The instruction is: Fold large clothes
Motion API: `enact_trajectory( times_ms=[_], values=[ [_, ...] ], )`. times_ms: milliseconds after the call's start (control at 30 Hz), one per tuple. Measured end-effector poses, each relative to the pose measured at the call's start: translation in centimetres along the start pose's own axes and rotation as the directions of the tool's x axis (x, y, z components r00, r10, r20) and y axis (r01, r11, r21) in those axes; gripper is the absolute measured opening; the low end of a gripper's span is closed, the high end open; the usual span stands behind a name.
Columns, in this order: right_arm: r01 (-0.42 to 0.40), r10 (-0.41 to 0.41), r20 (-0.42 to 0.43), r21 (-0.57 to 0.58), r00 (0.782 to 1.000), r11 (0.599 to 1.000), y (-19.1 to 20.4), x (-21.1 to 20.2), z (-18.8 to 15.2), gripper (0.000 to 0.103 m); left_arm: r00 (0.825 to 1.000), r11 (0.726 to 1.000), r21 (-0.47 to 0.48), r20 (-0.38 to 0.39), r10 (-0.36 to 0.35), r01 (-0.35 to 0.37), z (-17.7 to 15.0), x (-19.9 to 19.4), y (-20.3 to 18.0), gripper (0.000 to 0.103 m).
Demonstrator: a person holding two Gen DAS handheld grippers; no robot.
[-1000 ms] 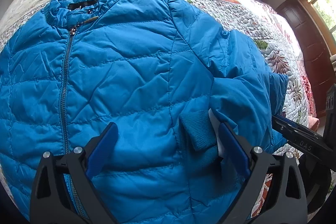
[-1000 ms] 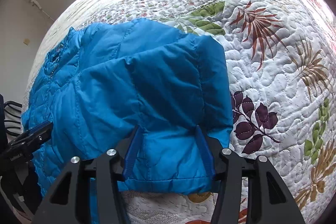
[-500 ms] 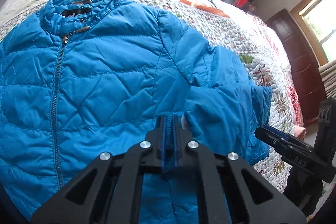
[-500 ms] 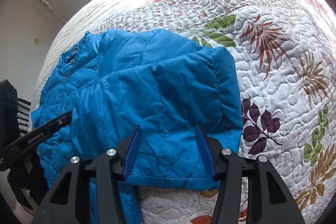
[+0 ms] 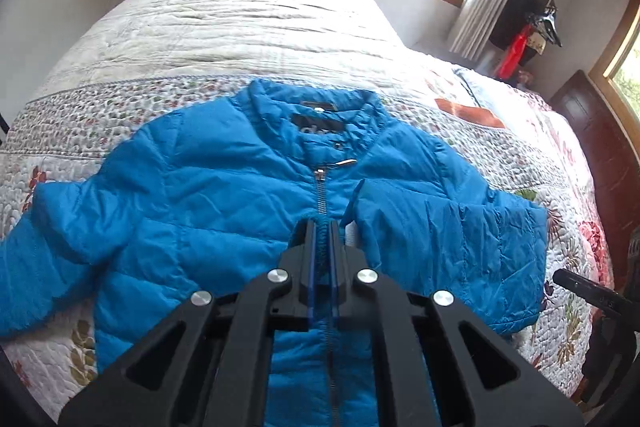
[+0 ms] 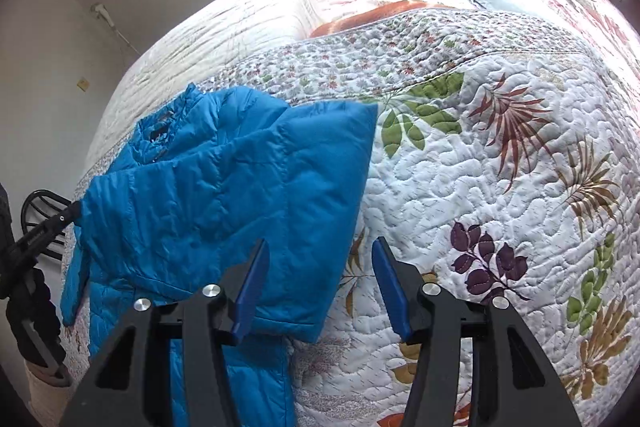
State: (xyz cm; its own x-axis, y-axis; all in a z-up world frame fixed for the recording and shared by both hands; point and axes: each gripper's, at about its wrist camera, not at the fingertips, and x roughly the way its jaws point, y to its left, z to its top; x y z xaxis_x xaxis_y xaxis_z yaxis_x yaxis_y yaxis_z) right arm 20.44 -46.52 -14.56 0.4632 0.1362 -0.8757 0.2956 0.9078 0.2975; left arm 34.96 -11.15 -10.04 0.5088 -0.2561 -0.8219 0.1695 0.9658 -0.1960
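Left wrist view shows your left gripper pinched shut on the cuff of the blue jacket, over the zipper running straight ahead toward the collar. The jacket lies flat on the quilt. Your right gripper hangs spread apart, empty, at the folded sleeve's outer edge.

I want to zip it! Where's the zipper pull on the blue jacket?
In the left wrist view, the zipper pull sits just below the collar of the blue jacket, beyond the shut left tongs.
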Motion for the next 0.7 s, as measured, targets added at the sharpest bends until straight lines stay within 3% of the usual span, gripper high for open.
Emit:
enact_trajectory(
  times_ms=[267, 400, 500, 633, 667, 700],
  values=[
    [-0.064, 0.058, -0.109, -0.054, 0.992, 0.996, 4.3, 5.1, -0.1, 0.054, 0.991, 0.990, -0.047, -0.023, 0.135, -0.136, 0.1, 1.6, 6.6, 0.003],
    [-0.010, -0.003, -0.152, -0.088, 0.988, 0.996, 6.1, 7.7, -0.3, 0.053, 0.979, 0.980, -0.043, -0.068, 0.193, -0.196, -0.8, 4.2, 8.6, 0.004],
    [0.053, -0.074, -0.160, -0.132, 0.984, 0.990, 7.1, 8.9, -0.5, 0.054, 0.976, 0.980, -0.052, -0.110, 0.186, -0.192, -1.6, 5.9, 9.9, 0.004],
    [0.057, -0.078, -0.174, -0.124, 0.982, 0.991, 7.1, 9.0, -0.2, 0.056, 0.980, 0.984, -0.055, -0.115, 0.164, -0.171, -1.8, 6.2, 10.2, 0.009],
    [0.048, -0.070, -0.173, -0.125, 0.982, 0.991, 7.1, 8.8, -0.2, 0.056, 0.982, 0.985, -0.075, -0.122, 0.143, -0.152, -1.8, 5.9, 10.5, 0.012],
    [0.041, -0.062, -0.172, -0.123, 0.983, 0.992, 7.1, 8.5, -0.2, 0.057, 0.984, 0.986, -0.101, -0.133, 0.119, -0.133, -1.8, 5.5, 10.9, 0.021]
  ],
)
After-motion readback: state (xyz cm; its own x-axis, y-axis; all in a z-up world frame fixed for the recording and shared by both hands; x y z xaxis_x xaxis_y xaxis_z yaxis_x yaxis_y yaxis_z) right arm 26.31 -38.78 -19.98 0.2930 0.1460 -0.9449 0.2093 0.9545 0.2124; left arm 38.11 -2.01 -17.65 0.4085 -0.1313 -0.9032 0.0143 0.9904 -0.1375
